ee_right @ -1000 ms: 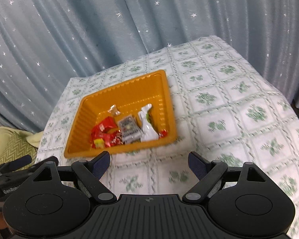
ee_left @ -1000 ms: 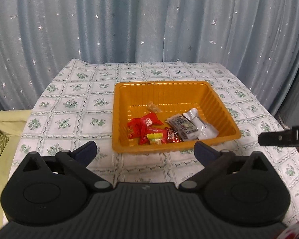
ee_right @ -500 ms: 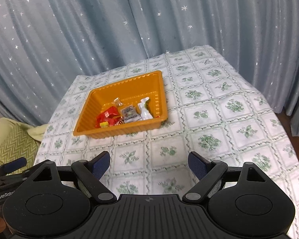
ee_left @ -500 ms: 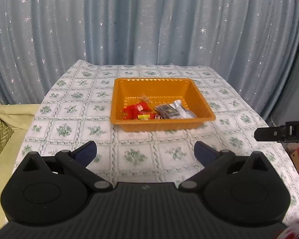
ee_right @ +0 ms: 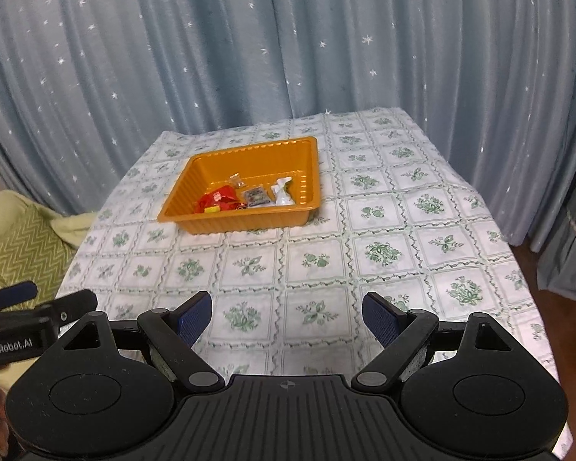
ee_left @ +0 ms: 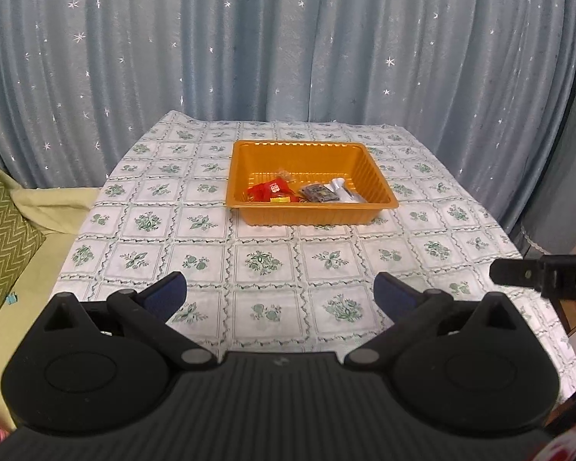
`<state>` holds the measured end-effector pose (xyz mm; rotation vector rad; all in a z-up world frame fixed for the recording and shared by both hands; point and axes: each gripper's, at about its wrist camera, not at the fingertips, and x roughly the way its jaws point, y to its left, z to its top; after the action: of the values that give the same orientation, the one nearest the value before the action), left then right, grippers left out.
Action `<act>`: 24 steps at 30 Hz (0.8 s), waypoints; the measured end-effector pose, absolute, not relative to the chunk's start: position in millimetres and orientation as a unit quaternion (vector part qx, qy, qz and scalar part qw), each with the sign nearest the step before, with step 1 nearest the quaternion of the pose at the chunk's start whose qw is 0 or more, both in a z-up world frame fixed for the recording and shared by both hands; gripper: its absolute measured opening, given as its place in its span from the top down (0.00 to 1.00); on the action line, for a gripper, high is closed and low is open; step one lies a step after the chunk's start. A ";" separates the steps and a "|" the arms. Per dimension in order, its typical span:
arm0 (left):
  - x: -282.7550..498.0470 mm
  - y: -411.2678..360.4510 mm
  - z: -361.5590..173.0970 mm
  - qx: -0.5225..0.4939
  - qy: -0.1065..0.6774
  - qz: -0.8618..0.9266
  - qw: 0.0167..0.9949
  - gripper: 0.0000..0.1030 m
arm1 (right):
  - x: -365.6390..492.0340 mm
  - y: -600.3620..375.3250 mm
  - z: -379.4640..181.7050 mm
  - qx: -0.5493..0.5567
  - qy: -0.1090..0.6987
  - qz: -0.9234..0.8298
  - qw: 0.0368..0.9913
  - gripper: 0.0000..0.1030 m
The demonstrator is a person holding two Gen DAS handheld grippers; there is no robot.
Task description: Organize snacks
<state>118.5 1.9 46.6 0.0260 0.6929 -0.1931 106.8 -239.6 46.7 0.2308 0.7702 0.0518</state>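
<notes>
An orange tray stands on the far half of the table and holds several snacks: red packets, a dark packet and a white packet. My left gripper is open and empty, well back from the tray over the table's near edge. My right gripper is open and empty, also far back. Part of each gripper shows at the edge of the other's view.
The table has a white cloth with green flower squares. A blue starred curtain hangs behind it. A green zigzag cushion on a yellow seat lies left of the table.
Both grippers have pulled back and risen away from the tray, which now looks smaller and farther. Both stayed open and empty.
</notes>
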 end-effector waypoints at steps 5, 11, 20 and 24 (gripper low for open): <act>92.2 4.2 59.0 0.015 0.334 -0.084 0.939 0.00 | 77.5 -232.5 57.7 0.102 0.363 0.024 0.926 0.17; 67.8 6.1 60.5 0.014 0.342 -0.074 0.937 0.00 | 50.6 -228.9 63.9 0.095 0.361 0.024 0.928 0.17; 39.9 6.7 59.4 0.023 0.338 -0.072 0.938 0.00 | 23.3 -219.8 64.2 0.086 0.363 0.029 0.927 0.17; 32.9 7.6 61.3 0.018 0.336 -0.072 0.939 0.00 | 14.7 -216.4 66.4 0.086 0.360 0.029 0.928 0.17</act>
<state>32.9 7.6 61.3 0.0374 0.6862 -0.1474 14.7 -216.4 66.4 0.1765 0.7387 0.0598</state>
